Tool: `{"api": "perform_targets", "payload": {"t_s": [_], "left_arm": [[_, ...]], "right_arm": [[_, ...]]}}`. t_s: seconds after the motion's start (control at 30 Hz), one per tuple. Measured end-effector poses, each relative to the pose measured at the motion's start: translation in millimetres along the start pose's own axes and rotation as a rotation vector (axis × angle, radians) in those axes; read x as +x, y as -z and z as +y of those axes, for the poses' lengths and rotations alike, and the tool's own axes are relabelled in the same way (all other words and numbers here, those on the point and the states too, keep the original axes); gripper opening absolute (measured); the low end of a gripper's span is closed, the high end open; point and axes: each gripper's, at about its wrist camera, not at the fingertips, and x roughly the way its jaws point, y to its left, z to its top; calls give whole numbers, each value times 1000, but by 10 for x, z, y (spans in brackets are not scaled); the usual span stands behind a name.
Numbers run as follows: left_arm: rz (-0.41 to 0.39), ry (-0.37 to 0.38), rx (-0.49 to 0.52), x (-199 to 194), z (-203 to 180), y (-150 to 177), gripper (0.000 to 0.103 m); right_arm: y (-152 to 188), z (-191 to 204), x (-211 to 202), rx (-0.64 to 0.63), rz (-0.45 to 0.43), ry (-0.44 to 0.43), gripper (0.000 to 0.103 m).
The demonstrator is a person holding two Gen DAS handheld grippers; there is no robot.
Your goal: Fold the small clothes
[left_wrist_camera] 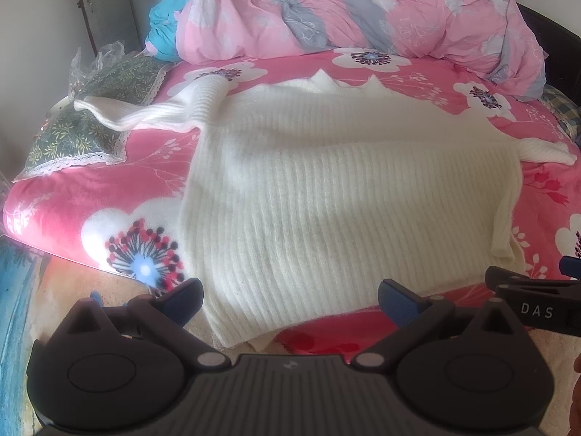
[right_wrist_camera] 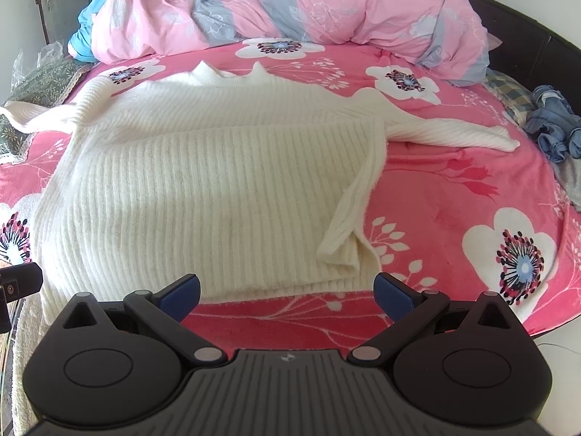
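Left claw (left_wrist_camera: 290, 299) spread wide, empty, low centre of frame, above hem of white sweater (left_wrist_camera: 326, 189). Right claw (right_wrist_camera: 287, 296) likewise spread, holding nothing, near hem's right corner. Sweater lies flat mid-frame on floral bed (right_wrist_camera: 454, 189), sleeves out, likely laid ready for first fold. Left sleeve end runs over green pillow (left_wrist_camera: 72, 138); hem's near edge partly hidden by claw body.

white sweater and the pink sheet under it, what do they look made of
White sweater: looks like soft ribbed knit, wool or acrylic, matte and fuzzy, with raised parallel ribs. Pink sheet: seems a plush fleece, going by its short nap and printed flowers.
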Motion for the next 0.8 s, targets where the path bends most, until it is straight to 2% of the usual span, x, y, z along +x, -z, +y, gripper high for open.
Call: {"api": "perform_targets", "payload": {"t_s": [0.8], "left_arm": [[-5, -14, -9, 55, 49, -53, 103]], "right_arm": [[-23, -88, 84, 21, 8, 16, 103]]}}
